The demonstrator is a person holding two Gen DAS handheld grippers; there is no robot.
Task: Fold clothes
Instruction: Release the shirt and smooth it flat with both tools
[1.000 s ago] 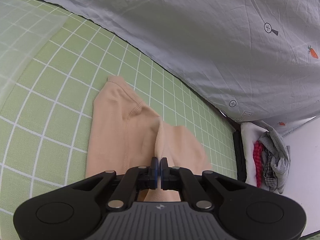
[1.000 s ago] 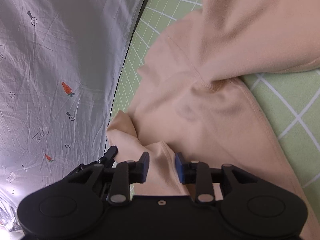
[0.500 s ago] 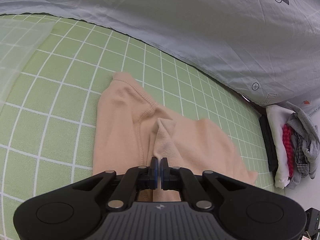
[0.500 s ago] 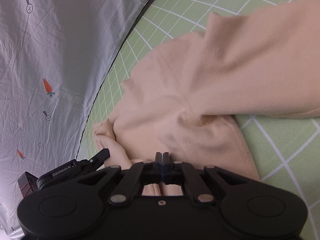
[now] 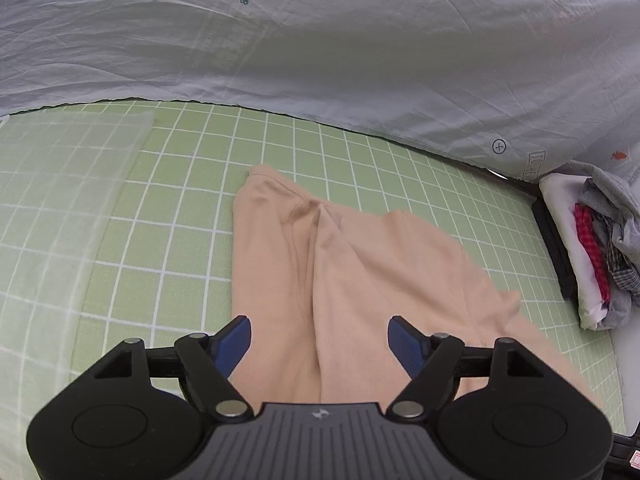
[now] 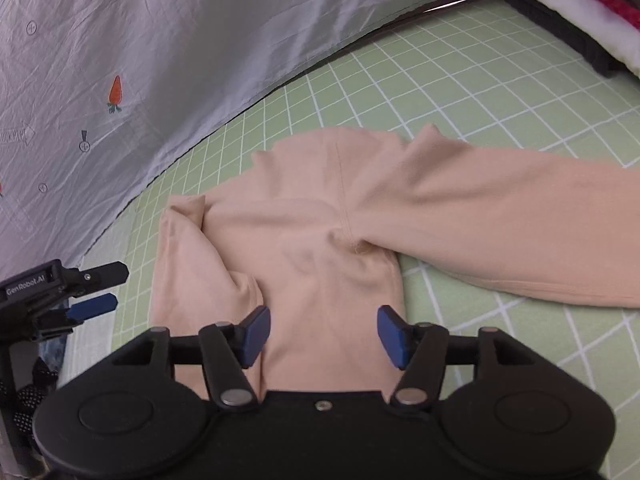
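A peach long-sleeved garment [image 5: 360,264] lies on the green grid mat [image 5: 180,240], partly folded, with a ridge running down its middle. In the right wrist view the garment [image 6: 320,240] has one sleeve [image 6: 520,220] stretched out to the right. My left gripper [image 5: 320,336] is open and empty, its blue pads either side of the cloth just above it. My right gripper [image 6: 322,334] is open and empty above the garment's near edge. The left gripper [image 6: 96,288] also shows at the left of the right wrist view.
A grey sheet with carrot prints [image 5: 320,60] hangs along the far edge of the mat. A pile of other clothes [image 5: 600,248] sits on a dark box at the right. A translucent sheet [image 5: 52,220] covers the mat's left part.
Both grippers were shut on the garment half a second ago; now both have opened and let it go. The cloth has dropped flat on the mat, and both grippers have pulled back.
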